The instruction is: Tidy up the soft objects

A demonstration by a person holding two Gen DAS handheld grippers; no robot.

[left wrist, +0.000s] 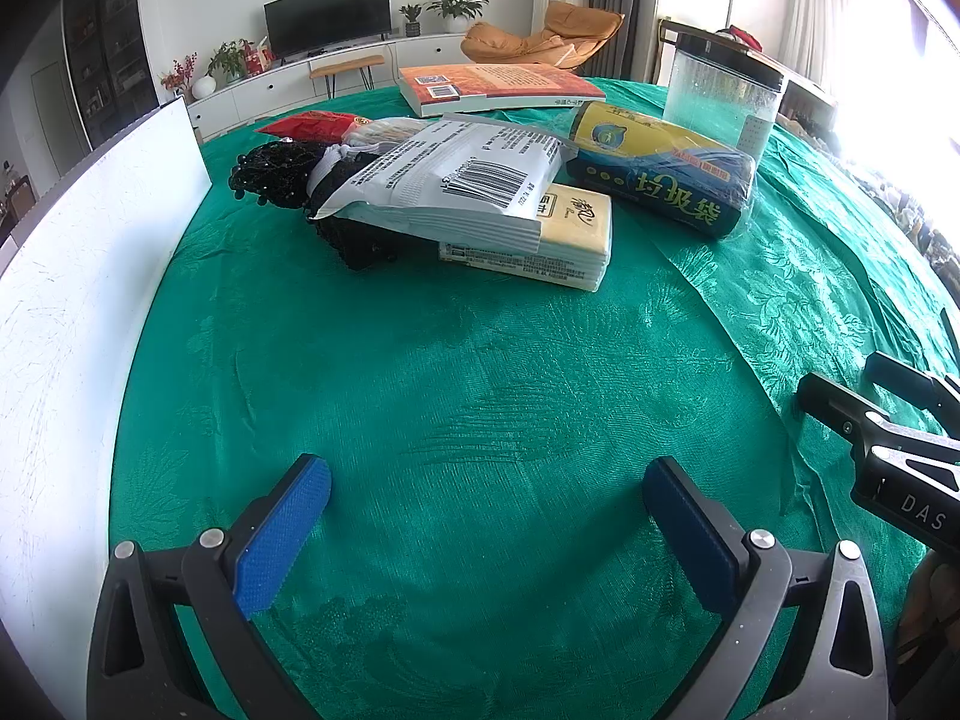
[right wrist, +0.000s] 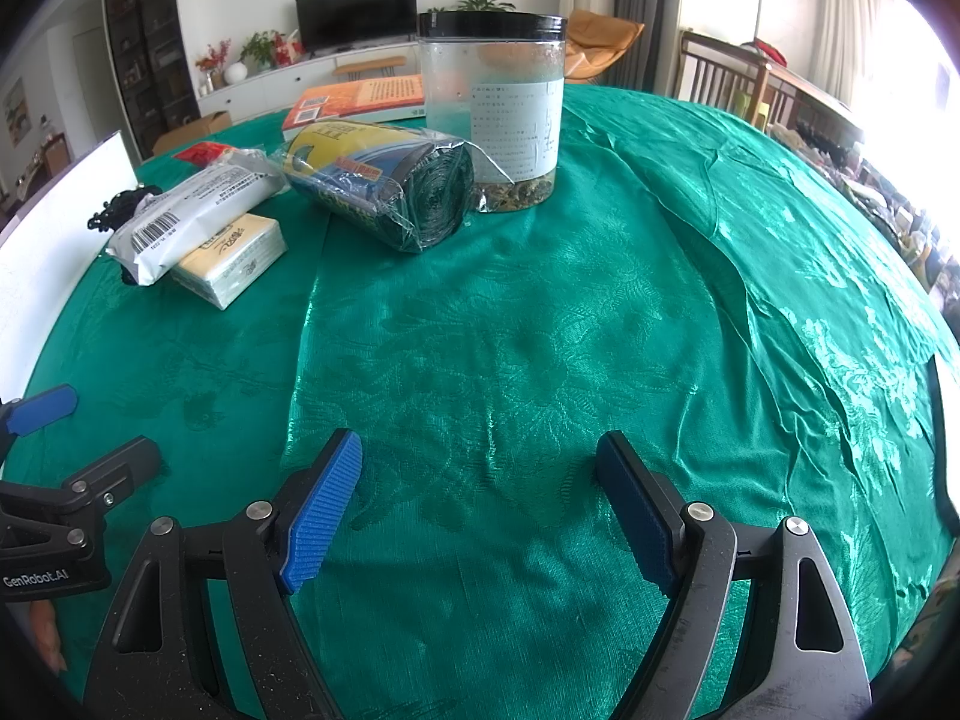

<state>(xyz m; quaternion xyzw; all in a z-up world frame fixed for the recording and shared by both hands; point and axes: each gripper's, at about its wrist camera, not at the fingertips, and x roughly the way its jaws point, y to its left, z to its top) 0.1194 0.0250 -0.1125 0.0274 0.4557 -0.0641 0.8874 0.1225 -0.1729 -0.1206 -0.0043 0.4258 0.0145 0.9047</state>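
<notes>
On the green tablecloth (left wrist: 480, 372) lies a pile: a white barcoded soft pack (left wrist: 462, 180) (right wrist: 180, 216) rests on a yellow tissue pack (left wrist: 570, 234) (right wrist: 231, 258), with black beaded fabric (left wrist: 282, 171) (right wrist: 117, 204) beneath and a red packet (left wrist: 312, 125) behind. A roll of blue and yellow garbage bags (left wrist: 660, 174) (right wrist: 384, 186) lies to the right of them. My left gripper (left wrist: 486, 480) stands open over bare cloth, well short of the pile. My right gripper (right wrist: 480, 462) is also open and empty, near the front of the table.
A clear jar with a black lid (right wrist: 492, 108) (left wrist: 723, 96) stands behind the garbage-bag roll. An orange book (left wrist: 498, 87) (right wrist: 354, 99) lies at the table's far side. A white board (left wrist: 90, 276) stands along the left edge. The cloth is wrinkled on the right (right wrist: 780, 300).
</notes>
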